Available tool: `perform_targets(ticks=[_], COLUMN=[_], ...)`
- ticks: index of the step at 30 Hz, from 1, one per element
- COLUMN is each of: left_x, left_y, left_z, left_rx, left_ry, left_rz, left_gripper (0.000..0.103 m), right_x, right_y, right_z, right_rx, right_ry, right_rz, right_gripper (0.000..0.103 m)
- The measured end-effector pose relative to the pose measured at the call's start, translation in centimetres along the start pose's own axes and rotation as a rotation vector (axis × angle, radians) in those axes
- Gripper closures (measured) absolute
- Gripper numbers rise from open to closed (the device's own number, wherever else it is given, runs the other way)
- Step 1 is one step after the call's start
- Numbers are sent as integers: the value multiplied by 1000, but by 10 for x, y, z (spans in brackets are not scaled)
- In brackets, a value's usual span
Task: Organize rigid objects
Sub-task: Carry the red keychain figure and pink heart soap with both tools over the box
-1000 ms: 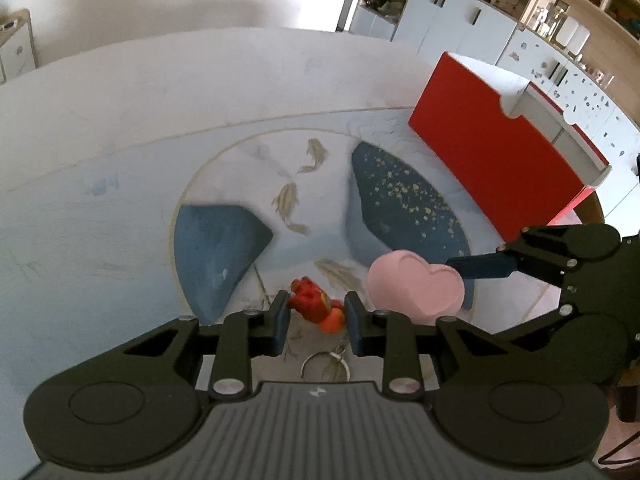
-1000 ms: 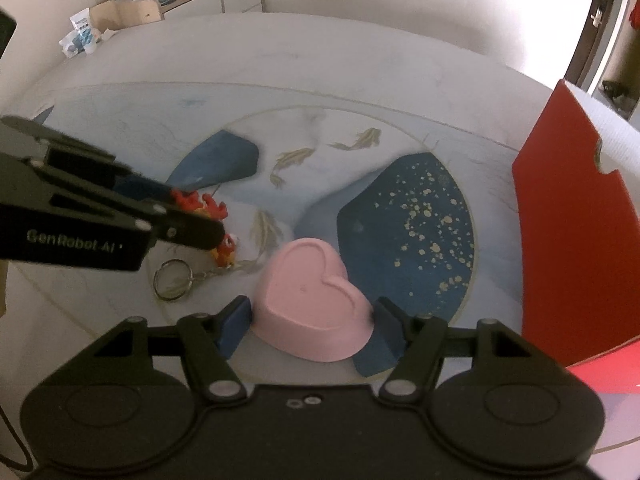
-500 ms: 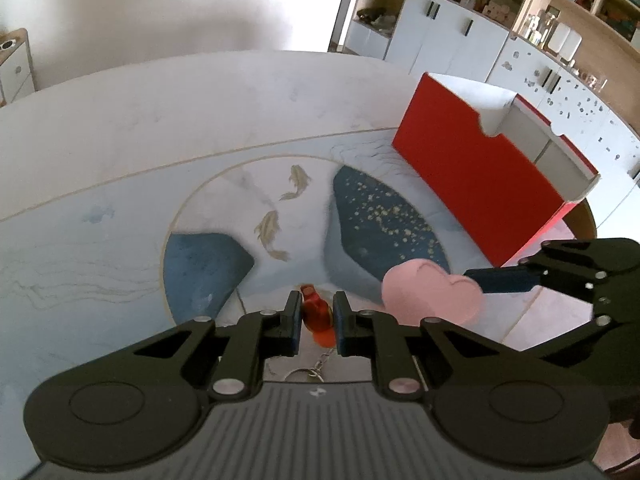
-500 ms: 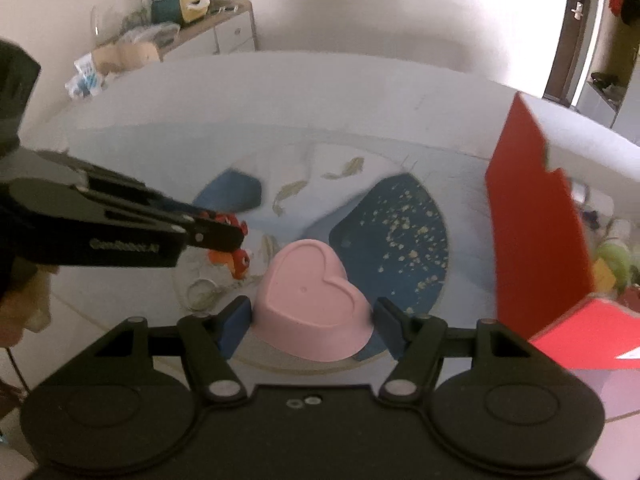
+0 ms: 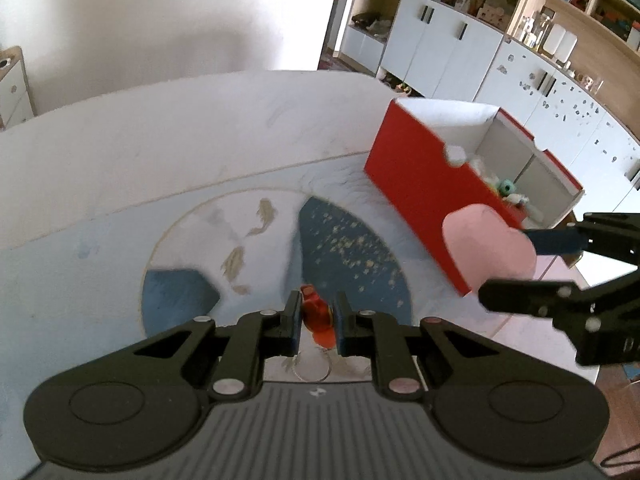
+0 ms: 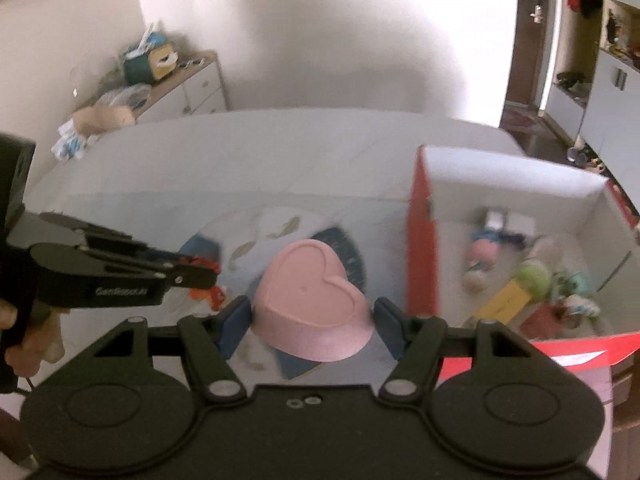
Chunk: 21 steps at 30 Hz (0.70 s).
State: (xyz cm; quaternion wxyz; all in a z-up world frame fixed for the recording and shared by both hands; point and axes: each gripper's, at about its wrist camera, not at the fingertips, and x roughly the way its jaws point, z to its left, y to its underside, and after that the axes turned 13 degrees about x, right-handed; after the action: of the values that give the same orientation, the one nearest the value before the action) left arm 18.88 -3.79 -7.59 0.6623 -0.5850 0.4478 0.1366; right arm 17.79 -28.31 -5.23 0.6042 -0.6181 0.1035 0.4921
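Observation:
My left gripper (image 5: 317,318) is shut on a small red and orange figure keychain (image 5: 316,314), whose metal ring (image 5: 312,368) hangs below it above the table. My right gripper (image 6: 314,314) is shut on a pink heart-shaped box (image 6: 314,300), held in the air. In the left wrist view the pink heart-shaped box (image 5: 488,248) hovers in front of the near wall of the red box (image 5: 420,184). In the right wrist view the left gripper (image 6: 200,274) shows at the left with the red and orange figure keychain (image 6: 216,294) at its tip.
The red box (image 6: 420,252) has a white inside that holds several small toys (image 6: 528,276). A round mat with blue patches and fish (image 5: 256,240) covers the white table (image 5: 180,128). Cabinets and shelves line the room at the back right; a hand (image 6: 24,344) holds the left gripper.
The left gripper shut on the red figure and lifted it off the mat. The right gripper rose with the pink heart and moved toward the red box, whose inside now shows.

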Motion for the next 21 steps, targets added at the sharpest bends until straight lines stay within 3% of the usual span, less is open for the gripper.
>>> perform_targets(ticks=[21], left_x=[14], left_y=[-123], left_z=[-89], left_rx=[103], left_ry=[11], left_rz=[-109], left_gripper=[87], right_x=[-21], right_y=[-40], right_z=[-126], right_rx=[42], right_ry=[94], right_rz=[-87], right_gripper=[36])
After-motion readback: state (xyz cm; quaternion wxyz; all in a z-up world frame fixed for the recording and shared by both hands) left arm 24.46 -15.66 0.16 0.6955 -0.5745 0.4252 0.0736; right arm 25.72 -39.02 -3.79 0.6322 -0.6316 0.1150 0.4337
